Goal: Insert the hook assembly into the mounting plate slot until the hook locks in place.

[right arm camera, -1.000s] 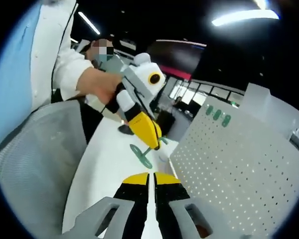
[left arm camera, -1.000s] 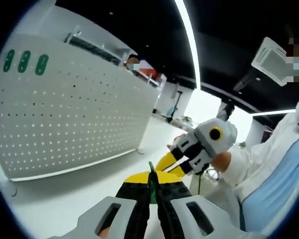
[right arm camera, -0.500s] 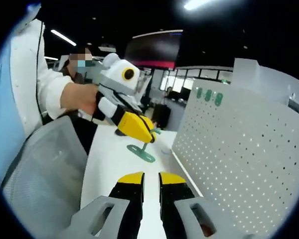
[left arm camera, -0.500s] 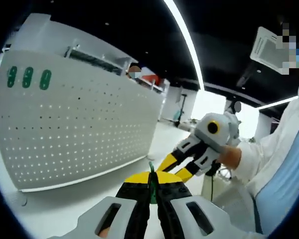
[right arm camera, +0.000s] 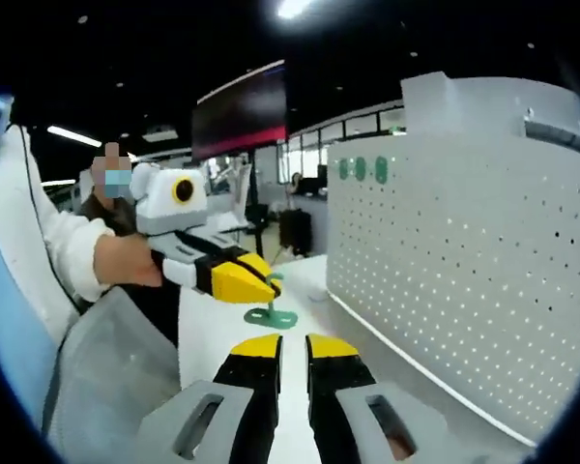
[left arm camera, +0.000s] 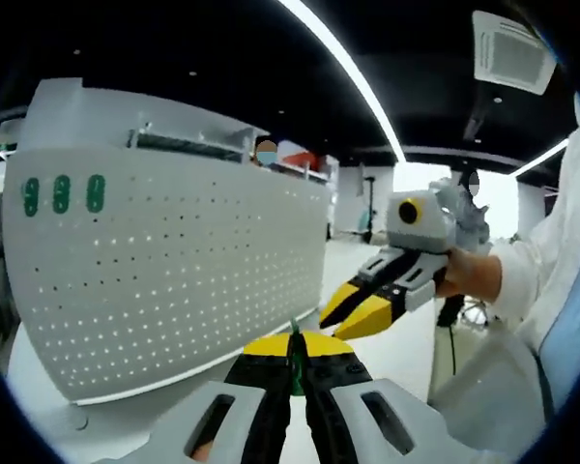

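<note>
The left gripper point(right arm camera: 271, 287) has the green hook assembly point(right arm camera: 270, 313) clamped at the tips of its yellow fingers point(right arm camera: 234, 281), held up off the white table point(right arm camera: 208, 324). In the left gripper view the hook's thin green stem stands edge-on in the narrow gap between that gripper's own fingers, poking just past their tips.

The right gripper point(left arm camera: 353, 314) hangs beside it, a little ahead of the left fingertips and to their right. Its yellow fingers point(left arm camera: 375, 317) stand a small way apart with nothing between them, so it is released and carrying nothing.

Orientation, from the right gripper view: the hook's flat green base hangs below the left fingertips, roughly level, with the stem rising from it into the grip. So the long axis runs about upright, base end down. A small hooked end juts out just above the fingertips.

The white perforated mounting plate point(left arm camera: 174, 261) stands upright on the table, well ahead of both sets of fingers. Three green oval slots point(left arm camera: 61, 194) sit near its upper far corner.

By the look of it, this is the carry stage, with insertion not begun. The next move calls for bringing the hook toward the plate, likely turning it to face the surface, lining it up with a slot, then pressing until it locks. The free right gripper could steady the plate.
</note>
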`<action>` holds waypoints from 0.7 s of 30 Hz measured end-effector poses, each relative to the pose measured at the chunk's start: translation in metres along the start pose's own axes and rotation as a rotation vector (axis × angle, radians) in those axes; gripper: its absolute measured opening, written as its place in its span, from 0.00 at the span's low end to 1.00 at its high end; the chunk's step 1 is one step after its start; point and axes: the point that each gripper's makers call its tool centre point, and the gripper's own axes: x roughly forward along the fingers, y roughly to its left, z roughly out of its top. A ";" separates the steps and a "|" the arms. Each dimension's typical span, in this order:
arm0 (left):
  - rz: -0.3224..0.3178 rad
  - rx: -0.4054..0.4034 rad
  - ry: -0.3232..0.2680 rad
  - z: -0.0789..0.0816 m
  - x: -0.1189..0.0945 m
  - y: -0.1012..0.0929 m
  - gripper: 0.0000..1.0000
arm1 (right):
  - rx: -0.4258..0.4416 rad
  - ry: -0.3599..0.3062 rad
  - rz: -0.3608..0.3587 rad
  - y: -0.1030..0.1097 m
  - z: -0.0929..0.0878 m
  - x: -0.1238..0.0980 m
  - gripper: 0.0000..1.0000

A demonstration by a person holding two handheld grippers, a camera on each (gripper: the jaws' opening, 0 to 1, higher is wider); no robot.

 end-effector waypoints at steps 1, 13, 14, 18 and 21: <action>-0.002 -0.001 -0.011 0.001 0.000 -0.001 0.02 | 0.019 -0.008 0.004 0.001 0.002 0.001 0.07; 0.026 0.070 -0.073 0.011 0.005 -0.002 0.02 | 0.191 -0.042 -0.034 -0.008 0.009 0.009 0.08; 0.028 0.075 -0.078 0.012 0.006 -0.003 0.02 | 0.212 -0.047 -0.036 -0.009 0.009 0.009 0.08; 0.034 0.097 -0.091 0.015 0.007 -0.004 0.02 | 0.253 -0.059 -0.040 -0.011 0.010 0.010 0.09; 0.031 0.109 -0.104 0.018 0.007 -0.006 0.02 | 0.331 -0.077 -0.037 -0.012 0.012 0.011 0.09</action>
